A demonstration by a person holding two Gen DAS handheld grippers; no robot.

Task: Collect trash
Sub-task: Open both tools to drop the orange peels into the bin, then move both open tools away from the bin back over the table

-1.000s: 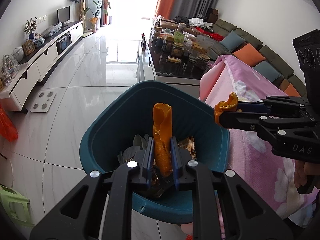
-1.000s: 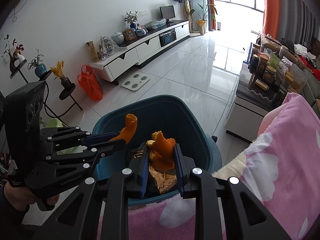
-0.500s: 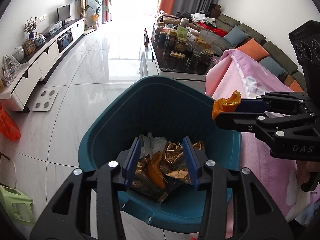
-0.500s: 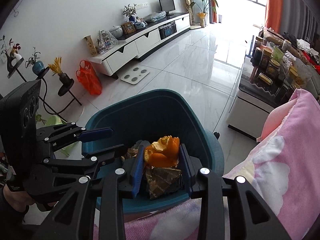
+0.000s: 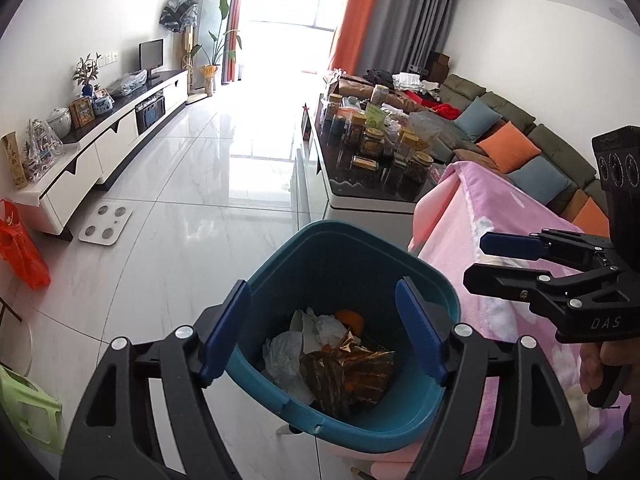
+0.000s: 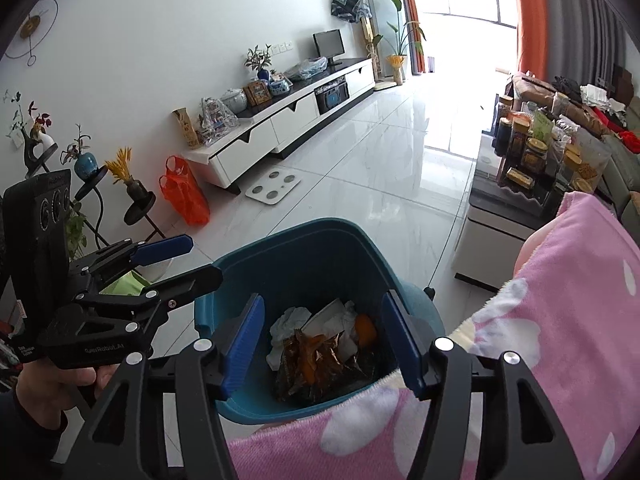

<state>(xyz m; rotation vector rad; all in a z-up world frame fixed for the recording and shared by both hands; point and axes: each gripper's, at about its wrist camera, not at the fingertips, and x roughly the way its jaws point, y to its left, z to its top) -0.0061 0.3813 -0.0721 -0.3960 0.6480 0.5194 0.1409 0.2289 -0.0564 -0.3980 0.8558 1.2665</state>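
Observation:
A teal trash bin [image 5: 276, 264] stands on the floor beside the pink-covered table; it also shows in the right wrist view [image 6: 296, 240]. Inside lie orange peel [image 5: 351, 319] [image 6: 366, 328], crumpled white tissue [image 5: 284, 350] [image 6: 290, 317] and a brown-gold wrapper [image 5: 348, 372] [image 6: 312, 360]. My left gripper [image 5: 322, 328] is open and empty above the bin; it also shows at the left in the right wrist view [image 6: 200, 260]. My right gripper [image 6: 322, 344] is open and empty above the bin's table side; it also shows in the left wrist view [image 5: 476, 258].
A pink flowered blanket [image 6: 540, 340] [image 5: 480, 220] covers the table next to the bin. A coffee table with several jars [image 5: 380, 148] stands beyond. A white TV cabinet [image 6: 288, 120], a floor scale [image 5: 106, 224], an orange bag [image 6: 184, 192] and a green stool [image 5: 28, 412] are at the left.
Both grippers opened and dropped their orange peels into the bin, the left first. Both have risen and pulled back above the bin.

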